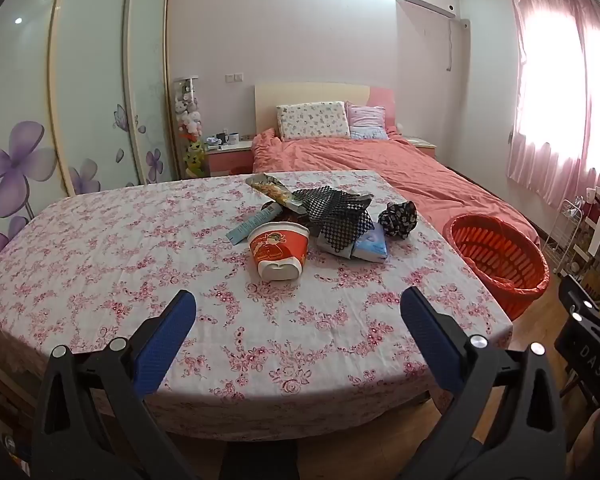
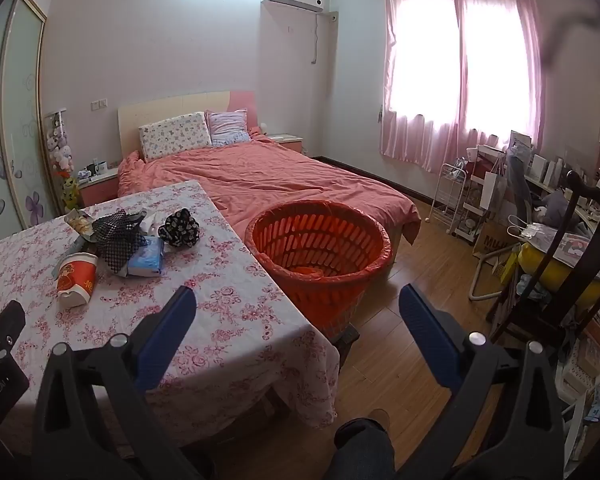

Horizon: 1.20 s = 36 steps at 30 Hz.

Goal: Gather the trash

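Both tools hang back from the work with nothing in them: the left hand-held gripper (image 1: 298,308) has its blue pads spread as wide as they go above the near part of the table (image 1: 100,248), and the right hand-held gripper (image 2: 298,308) is equally agape over the table's right corner and the wooden floor. The trash lies in one heap toward the far middle of the flowered cloth: a red paper noodle cup (image 1: 279,250) tipped on its side nearest the left tool, a black mesh sheet (image 1: 334,214) draped over a printed snack wrapper (image 1: 274,192), a blue tissue pack (image 1: 371,248) touching the mesh, and a crumpled black patterned piece (image 1: 398,218) just to its right. The orange bin (image 2: 320,248), lined with a bag, stands on the floor against the table's right edge, seemingly almost empty, so collecting looks not yet begun. The risks, as I judge them, come from the pile being tangled: closing on the mesh could drag the wrapper or tissue pack along and spill them off the table. The cup on its side may roll away or crush if squeezed across its open rim. A release short of the bin's rim would drop litter onto the floor between table and bed (image 2: 268,176).
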Motion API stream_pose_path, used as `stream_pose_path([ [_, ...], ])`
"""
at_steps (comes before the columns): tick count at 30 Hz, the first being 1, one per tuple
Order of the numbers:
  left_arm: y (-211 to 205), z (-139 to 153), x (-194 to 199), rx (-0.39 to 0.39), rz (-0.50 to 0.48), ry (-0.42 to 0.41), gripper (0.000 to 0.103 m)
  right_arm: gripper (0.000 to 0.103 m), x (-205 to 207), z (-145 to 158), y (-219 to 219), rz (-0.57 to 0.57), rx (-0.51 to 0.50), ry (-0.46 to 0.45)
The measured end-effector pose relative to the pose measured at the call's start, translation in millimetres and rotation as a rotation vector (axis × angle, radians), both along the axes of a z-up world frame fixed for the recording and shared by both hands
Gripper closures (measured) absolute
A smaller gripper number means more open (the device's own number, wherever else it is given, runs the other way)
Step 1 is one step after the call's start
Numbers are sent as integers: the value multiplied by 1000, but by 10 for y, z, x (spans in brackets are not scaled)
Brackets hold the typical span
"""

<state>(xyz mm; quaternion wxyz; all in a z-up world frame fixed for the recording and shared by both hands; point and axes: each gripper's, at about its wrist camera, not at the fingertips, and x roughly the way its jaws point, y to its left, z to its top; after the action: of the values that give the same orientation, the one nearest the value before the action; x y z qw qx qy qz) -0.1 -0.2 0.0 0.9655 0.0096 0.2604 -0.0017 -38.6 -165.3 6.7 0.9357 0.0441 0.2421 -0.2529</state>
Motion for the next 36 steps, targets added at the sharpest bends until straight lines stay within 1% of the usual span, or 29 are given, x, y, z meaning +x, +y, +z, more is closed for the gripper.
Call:
stream_pose_path([
  [36, 0, 1, 1, -7, 0, 12, 2, 4, 8, 9, 16, -1, -11, -2],
])
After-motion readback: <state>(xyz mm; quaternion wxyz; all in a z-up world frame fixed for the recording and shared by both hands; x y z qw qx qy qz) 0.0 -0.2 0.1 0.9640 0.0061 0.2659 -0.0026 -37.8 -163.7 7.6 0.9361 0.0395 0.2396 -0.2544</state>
